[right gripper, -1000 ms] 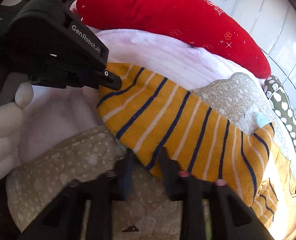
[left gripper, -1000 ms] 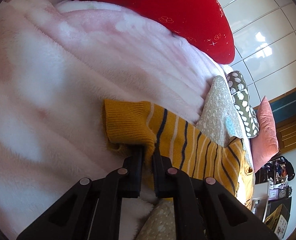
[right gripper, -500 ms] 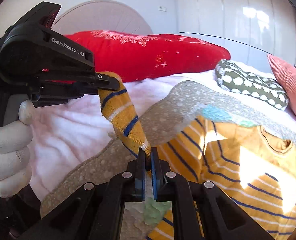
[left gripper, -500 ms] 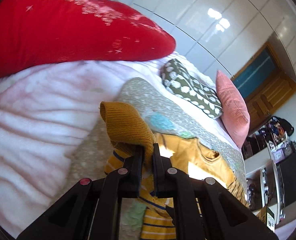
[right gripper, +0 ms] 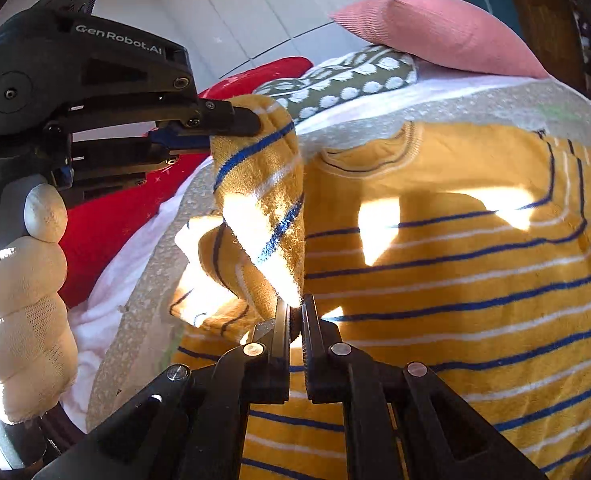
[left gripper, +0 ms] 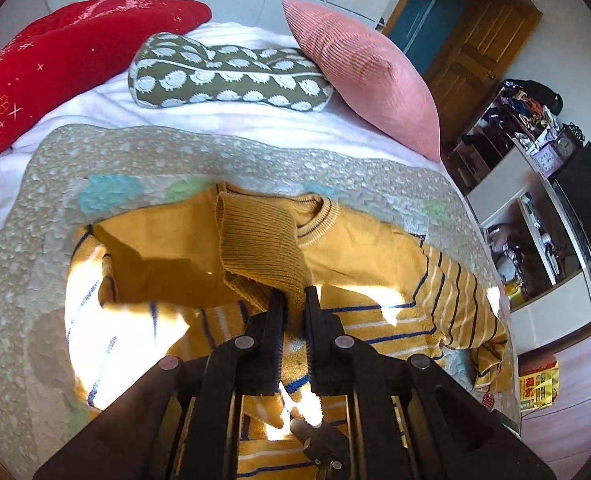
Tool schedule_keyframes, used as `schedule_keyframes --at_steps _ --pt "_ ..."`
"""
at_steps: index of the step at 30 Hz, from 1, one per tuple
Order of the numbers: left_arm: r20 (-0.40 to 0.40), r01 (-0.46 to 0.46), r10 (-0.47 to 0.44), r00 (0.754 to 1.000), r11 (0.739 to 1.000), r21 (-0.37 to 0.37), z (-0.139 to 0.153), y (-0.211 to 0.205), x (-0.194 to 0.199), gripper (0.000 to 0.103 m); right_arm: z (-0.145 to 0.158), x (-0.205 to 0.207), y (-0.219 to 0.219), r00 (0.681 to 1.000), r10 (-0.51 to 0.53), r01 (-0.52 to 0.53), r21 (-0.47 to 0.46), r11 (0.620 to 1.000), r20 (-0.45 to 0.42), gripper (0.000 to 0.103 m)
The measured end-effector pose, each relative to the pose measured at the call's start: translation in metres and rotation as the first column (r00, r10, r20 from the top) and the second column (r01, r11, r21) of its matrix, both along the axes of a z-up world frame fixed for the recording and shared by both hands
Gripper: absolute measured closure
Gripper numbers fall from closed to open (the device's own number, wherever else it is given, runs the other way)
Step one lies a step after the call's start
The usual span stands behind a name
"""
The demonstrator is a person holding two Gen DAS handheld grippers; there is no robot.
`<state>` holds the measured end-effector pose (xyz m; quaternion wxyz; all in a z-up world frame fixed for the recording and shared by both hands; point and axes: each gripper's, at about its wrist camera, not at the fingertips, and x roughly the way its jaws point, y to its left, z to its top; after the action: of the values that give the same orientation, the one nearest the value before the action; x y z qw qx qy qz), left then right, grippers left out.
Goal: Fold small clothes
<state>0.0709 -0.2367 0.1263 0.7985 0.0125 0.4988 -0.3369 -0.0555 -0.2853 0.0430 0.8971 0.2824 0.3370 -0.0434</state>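
Sweater (right gripper: 455, 272), mustard with blue and white stripes, lies flat on the speckled mat (left gripper: 35, 264). Its sleeve (right gripper: 263, 200) is lifted above the sweater's chest. Left gripper (left gripper: 294, 298) is clamped on the ribbed cuff (left gripper: 255, 248); right gripper (right gripper: 294, 312) pinches the sleeve lower down.
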Motion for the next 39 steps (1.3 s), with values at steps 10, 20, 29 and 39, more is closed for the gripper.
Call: schedule_keyframes --at_steps 10,20,29,39 --pt "0.129 -0.055 0.052 0.99 0.998 0.02 0.012 0.055 -0.011 0.046 -0.028 -0.047 -0.071 0.974 -0.203 0.214 0.111 0.97 -0.103 0.095" --pt "-0.009 -0.274 0.278 0.96 0.952 0.138 -0.08 0.142 0.037 0.046 0.03 0.028 -0.038 0.994 0.001 -0.028 -0.239 0.971 -0.112 0.063" --pt "-0.044 -0.281 0.292 0.955 0.945 0.168 -0.11 0.147 0.05 0.06 -0.011 0.122 -0.034 0.942 -0.015 -0.118 -0.374 0.92 -0.334 0.095" --pt "-0.004 -0.307 0.312 0.95 0.938 0.162 -0.108 0.152 0.039 0.06 0.013 0.005 -0.171 0.874 -0.445 0.374 -0.316 0.872 -0.196 0.097"
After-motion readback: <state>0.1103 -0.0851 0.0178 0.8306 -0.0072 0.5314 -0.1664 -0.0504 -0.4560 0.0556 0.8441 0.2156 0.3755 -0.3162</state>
